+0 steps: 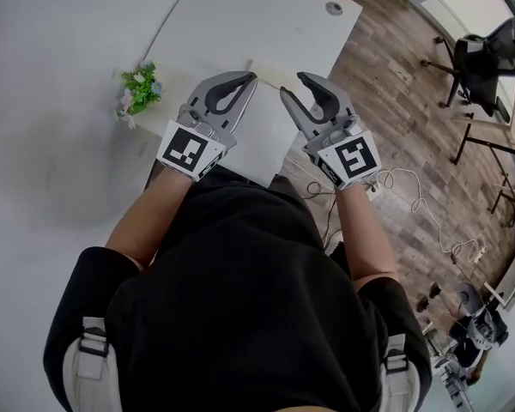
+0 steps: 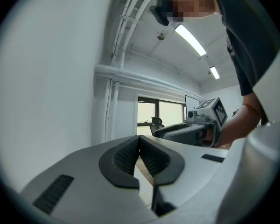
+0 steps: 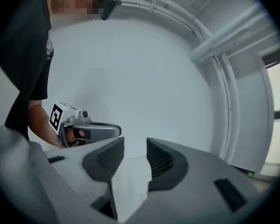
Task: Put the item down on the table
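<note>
Item: no view shows for sure which thing it is, and neither gripper holds one. It may be a flat white sheet lying on the table, but I cannot tell that from the table top itself.

The table (image 1: 240,15) is white and fills the top middle of the head view. It runs down to the middle of the frame, under both grippers. A brown wood floor (image 1: 386,84) fills the right side.

The person (image 1: 240,281) takes up the bottom half of the head view, in a black top, with both bare arms reaching up toward the middle.

A black chair (image 1: 485,58) stands at the far right, well apart from the table.

The left gripper (image 1: 251,77) (image 2: 139,139) is just left of the middle, over the white top. Its two jaws meet at the tips, closed with nothing in them. Behind the tips, the left gripper view shows only a strip of white top and some brown floor.

The right gripper (image 1: 291,85) (image 3: 135,143) is just right of the middle, near the left one but not touching it. Its jaws stand a little way apart, with a narrow gap. Only the white top shows through the gap.

A thin white cable (image 1: 412,200) curls on the floor at the right.

A small green plant (image 1: 140,88) with little flowers sits at the table's left edge, left of the left gripper.
</note>
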`<state>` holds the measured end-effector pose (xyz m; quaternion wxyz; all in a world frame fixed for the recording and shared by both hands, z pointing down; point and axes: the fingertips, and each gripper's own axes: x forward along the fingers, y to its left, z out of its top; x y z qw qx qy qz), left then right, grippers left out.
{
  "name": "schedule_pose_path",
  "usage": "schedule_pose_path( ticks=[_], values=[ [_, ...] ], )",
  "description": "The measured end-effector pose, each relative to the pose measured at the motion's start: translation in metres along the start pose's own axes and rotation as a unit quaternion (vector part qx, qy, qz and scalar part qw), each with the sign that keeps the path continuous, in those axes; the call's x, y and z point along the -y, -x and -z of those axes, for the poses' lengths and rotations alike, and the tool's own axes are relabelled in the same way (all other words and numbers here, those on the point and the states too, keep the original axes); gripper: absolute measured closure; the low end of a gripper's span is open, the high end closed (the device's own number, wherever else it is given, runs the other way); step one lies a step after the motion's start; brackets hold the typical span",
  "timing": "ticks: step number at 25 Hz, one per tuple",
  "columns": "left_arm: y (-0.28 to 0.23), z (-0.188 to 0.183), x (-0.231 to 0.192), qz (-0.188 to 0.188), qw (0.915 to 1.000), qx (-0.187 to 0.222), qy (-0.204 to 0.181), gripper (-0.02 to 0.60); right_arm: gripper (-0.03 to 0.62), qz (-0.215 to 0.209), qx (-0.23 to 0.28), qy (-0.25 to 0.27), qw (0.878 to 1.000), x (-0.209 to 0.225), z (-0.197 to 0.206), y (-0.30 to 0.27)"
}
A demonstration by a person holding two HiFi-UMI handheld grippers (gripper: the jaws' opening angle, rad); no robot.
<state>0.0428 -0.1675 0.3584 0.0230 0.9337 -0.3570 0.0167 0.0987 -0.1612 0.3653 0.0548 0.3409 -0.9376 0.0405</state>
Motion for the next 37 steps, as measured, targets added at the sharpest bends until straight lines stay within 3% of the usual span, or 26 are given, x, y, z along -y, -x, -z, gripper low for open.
schedule_pose_path(
  ticks=[10, 37],
  values=[
    [0.01, -0.049, 0.034, 0.011, 0.9995, 0.025, -0.016, 0.587, 0.528, -0.011, 0.056, 0.008, 0.998, -0.023, -0.051, 0.032],
    [0.022, -0.058, 0.04, 0.0, 0.9992, 0.032, -0.022, 0.588, 0.591, -0.015, 0.071, -0.009, 0.997, -0.035, -0.073, 0.033]
  ],
)
